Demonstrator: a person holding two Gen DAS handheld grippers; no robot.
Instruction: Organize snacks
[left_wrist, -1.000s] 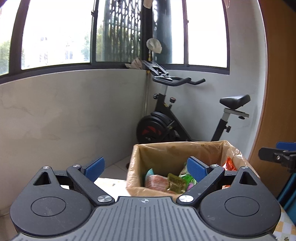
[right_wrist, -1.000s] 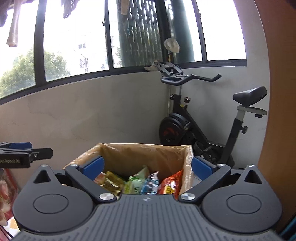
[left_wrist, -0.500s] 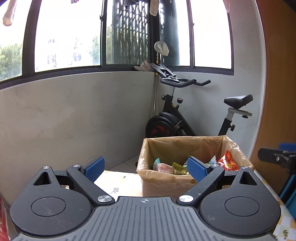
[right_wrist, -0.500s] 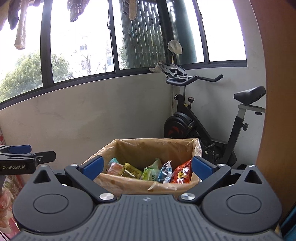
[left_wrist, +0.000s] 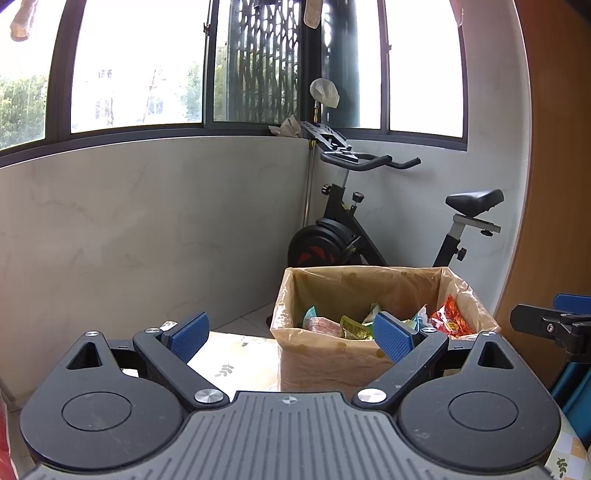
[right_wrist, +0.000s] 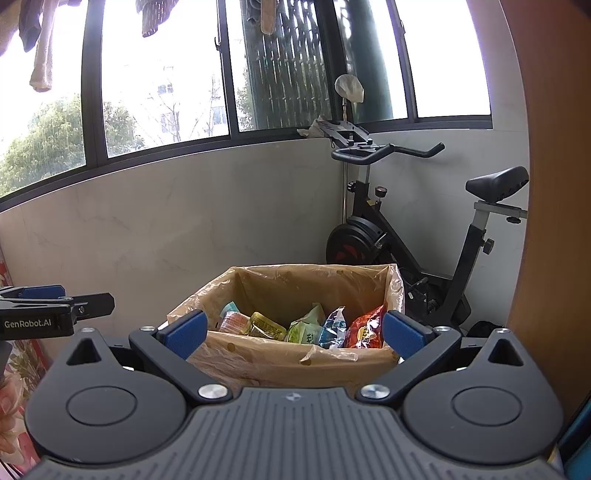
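A cardboard box lined with a clear plastic bag stands on the table ahead of both grippers. Several snack packets lie inside: a red bag, a yellow packet, a green packet, a blue-white packet and a pink one. My left gripper is open and holds nothing, short of the box and to its left. My right gripper is open and holds nothing, in line with the box's near wall.
An exercise bike stands in the corner behind the box, under dark-framed windows. A pale tablecloth with a leaf print covers the table. A wooden panel rises at the right. Each gripper appears at the other view's edge.
Both grippers have drawn back and risen from the box, so it looks smaller and lower in both views, with more of the table shown. Both stay open.
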